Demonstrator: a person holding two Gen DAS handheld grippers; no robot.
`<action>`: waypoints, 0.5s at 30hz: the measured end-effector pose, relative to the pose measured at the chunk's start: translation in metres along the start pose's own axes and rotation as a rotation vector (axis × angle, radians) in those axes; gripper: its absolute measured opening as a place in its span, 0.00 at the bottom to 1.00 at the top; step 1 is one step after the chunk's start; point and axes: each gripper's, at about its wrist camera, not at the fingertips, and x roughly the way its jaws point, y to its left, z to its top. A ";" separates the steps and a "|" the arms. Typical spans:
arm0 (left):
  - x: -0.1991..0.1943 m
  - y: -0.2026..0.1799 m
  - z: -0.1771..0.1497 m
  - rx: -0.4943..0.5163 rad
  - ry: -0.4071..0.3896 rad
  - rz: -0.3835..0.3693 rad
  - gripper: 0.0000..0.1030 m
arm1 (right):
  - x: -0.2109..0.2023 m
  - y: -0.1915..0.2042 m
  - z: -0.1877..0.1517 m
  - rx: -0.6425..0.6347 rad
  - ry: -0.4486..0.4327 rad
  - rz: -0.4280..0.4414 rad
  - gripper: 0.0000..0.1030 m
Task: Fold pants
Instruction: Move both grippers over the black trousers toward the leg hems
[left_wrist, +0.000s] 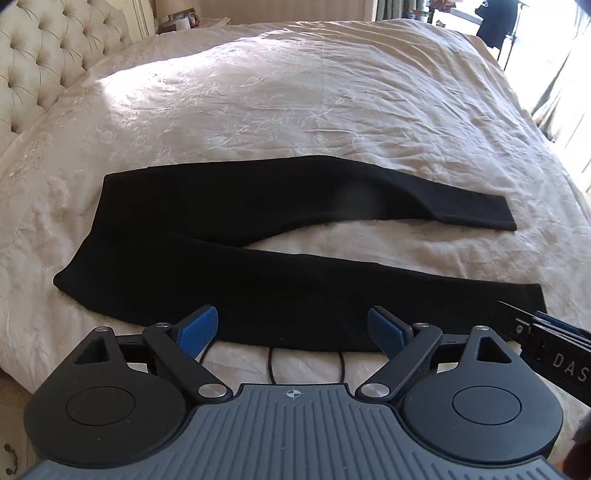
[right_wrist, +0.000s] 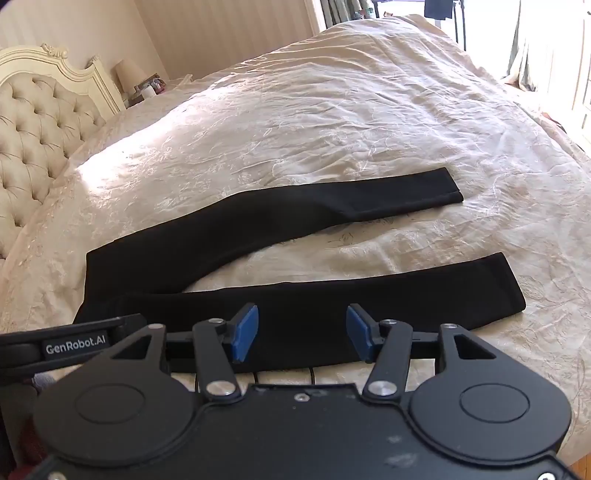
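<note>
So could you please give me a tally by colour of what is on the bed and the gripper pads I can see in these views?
Black pants: 1, lying flat on the cream bedspread, legs apart.
Blue pads: 4, namely 2 on the left gripper and 2 on the right gripper, both open.
Total: 5.

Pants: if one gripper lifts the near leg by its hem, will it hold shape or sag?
Likely sag: the pants lie flat and limp, following the bedspread. Probably light, since the fabric looks thin. The far leg may drag along, being joined at the waist.
</note>
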 end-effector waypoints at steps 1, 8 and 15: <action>0.000 -0.001 0.000 0.003 -0.001 0.001 0.86 | 0.000 0.000 0.000 0.001 0.002 0.001 0.55; -0.004 -0.009 -0.013 -0.012 0.010 -0.023 0.86 | -0.002 -0.002 -0.002 0.001 0.007 0.006 0.55; -0.010 -0.011 -0.015 -0.007 0.013 -0.019 0.86 | -0.003 -0.003 -0.006 -0.008 0.014 0.018 0.55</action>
